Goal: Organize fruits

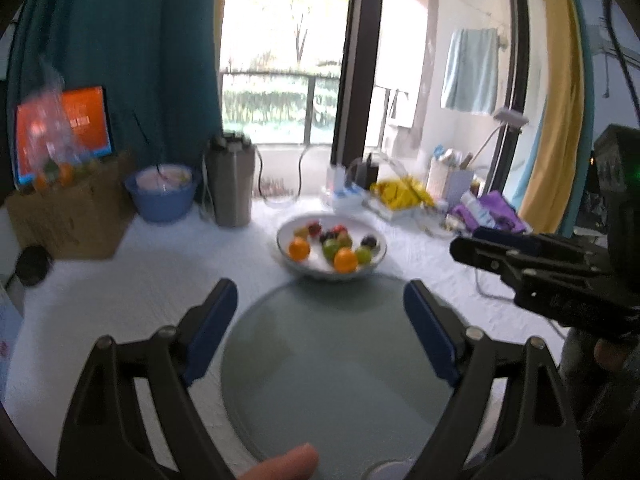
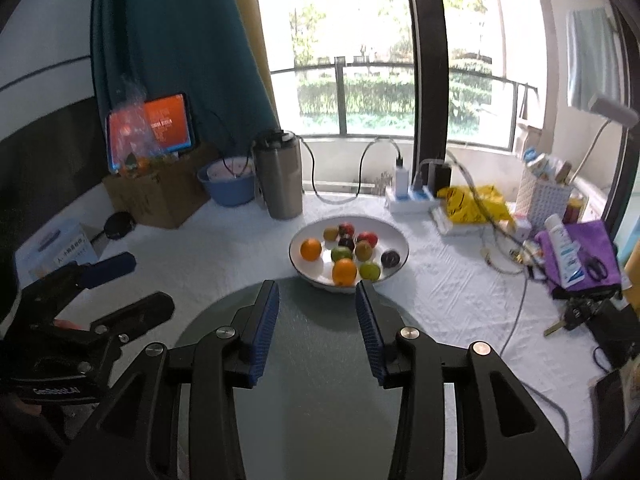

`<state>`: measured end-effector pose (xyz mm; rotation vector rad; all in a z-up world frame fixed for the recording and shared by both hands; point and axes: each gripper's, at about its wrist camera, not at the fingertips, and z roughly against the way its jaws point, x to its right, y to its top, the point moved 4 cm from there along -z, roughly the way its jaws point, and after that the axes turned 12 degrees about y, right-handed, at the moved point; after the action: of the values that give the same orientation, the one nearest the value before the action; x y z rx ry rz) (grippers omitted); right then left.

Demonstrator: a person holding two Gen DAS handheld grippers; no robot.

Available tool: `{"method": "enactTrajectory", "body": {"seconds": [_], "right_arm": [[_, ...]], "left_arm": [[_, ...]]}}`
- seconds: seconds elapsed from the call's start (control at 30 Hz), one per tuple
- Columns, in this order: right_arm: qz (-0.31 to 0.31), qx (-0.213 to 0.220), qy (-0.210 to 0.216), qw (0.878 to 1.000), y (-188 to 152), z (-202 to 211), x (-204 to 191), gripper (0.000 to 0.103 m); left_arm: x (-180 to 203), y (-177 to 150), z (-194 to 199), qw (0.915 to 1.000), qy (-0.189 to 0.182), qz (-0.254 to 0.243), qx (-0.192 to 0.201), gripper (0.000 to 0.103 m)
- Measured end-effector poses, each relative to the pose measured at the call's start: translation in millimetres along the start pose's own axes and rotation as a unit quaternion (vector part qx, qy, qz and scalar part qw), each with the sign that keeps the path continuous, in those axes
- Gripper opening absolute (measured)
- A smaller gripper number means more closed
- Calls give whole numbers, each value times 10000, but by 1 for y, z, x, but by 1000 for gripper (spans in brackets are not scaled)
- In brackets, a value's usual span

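You hold the left gripper [image 1: 320, 320] and right gripper [image 2: 316, 312] spread and empty above the round grey-green glass plate [image 2: 320, 380], ready for the far white ceramic bowl [image 2: 396, 240] of small mixed fruits [image 2: 344, 271].

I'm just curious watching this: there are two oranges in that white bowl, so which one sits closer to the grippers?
The orange at the bowl's front rim, beside a green fruit. The other orange sits farther back on the left.
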<state>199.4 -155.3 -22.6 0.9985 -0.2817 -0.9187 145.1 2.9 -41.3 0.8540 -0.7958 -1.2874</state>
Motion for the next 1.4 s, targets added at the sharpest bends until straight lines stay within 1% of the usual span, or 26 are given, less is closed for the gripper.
{"method": "enactTrajectory", "body": {"seconds": [0.07,0.13,0.2,0.27,0.4,0.57,0.73,0.9,1.17,1.3,1.4], "right_arm": [[48,91,-38,9999,4,9,-3,42],[102,204,-91,9997,8,22,-8,42],[157,312,-120,9993,12,33,-13,42],[214,425,-163,9987,16,44,-17,42],[303,649,-226,9972,23,68,-24,42],[391,887,-361,9946,29,91,-29,42],[401,1005,-517,9928,32,105,-28,42],[394,1037,-639,9918,31,116,-26,42],[320,1043,-773,9910,23,129,-26,42],[281,1119,-888,9893,23,143,-25,42],[227,1161,-968,9883,19,153,-22,42]], "left_arm": [[-1,8,13,9997,69,-35,214,86],[-5,17,27,9985,258,-61,478,86],[-9,22,38,9973,368,-61,639,86],[-12,27,49,9962,394,-37,770,86],[-17,33,64,9951,379,29,916,86],[-24,40,81,9925,491,114,1114,86],[-32,43,92,9908,558,197,1220,86],[-37,42,101,9899,599,285,1252,86],[-32,40,110,9908,490,296,1229,86],[-31,45,118,9898,445,422,1287,86],[-28,46,125,9893,382,422,1346,87]]}}
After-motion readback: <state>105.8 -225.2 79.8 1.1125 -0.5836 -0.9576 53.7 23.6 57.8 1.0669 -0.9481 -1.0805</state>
